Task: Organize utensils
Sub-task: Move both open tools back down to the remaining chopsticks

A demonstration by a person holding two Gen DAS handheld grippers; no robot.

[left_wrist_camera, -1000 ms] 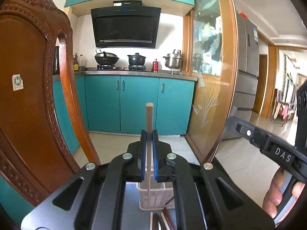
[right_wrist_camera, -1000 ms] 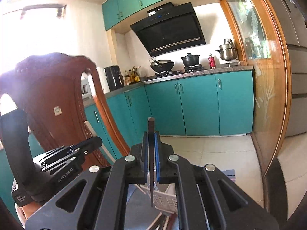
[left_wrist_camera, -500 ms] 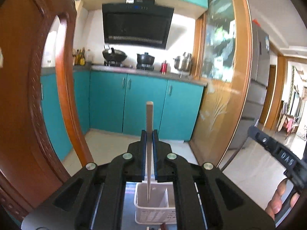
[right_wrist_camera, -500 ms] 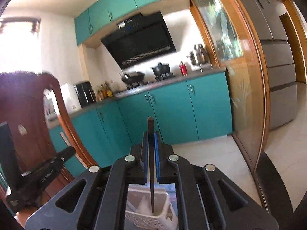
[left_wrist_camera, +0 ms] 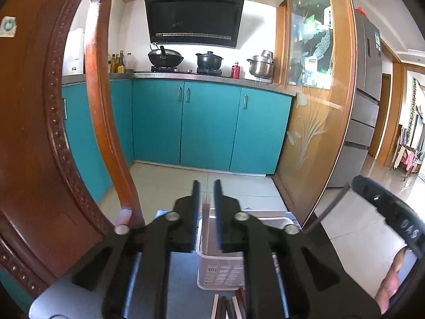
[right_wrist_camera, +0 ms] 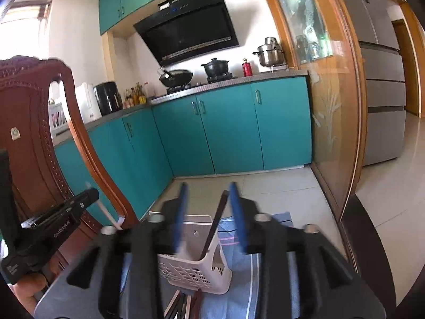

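Observation:
My left gripper (left_wrist_camera: 207, 183) hangs over the white slotted basket (left_wrist_camera: 220, 268), its jaws opening. The pale tip of a light wooden chopstick (left_wrist_camera: 206, 208) shows low in the gap, clear of both pads. My right gripper (right_wrist_camera: 207, 186) hovers over the same basket (right_wrist_camera: 196, 273), jaws also opening. A dark chopstick (right_wrist_camera: 217, 226) leans free in the basket between the blue pads (right_wrist_camera: 236, 212), touching neither. Several more chopsticks (right_wrist_camera: 183, 305) lie on the table before the basket, also seen as chopsticks (left_wrist_camera: 225, 305) in the left view.
A carved wooden chair back (left_wrist_camera: 39, 133) stands close on the left. The basket rests on a blue cloth (right_wrist_camera: 268, 239) on the dark table (left_wrist_camera: 180, 279). A glass partition (left_wrist_camera: 313, 106) rises at right. Each gripper shows in the other's view, the left gripper (right_wrist_camera: 53, 220) and the right gripper (left_wrist_camera: 385, 212).
Both grippers have sunk toward the basket and let go: the light chopstick dropped from the left jaws and the dark one from the right, both now in the basket.

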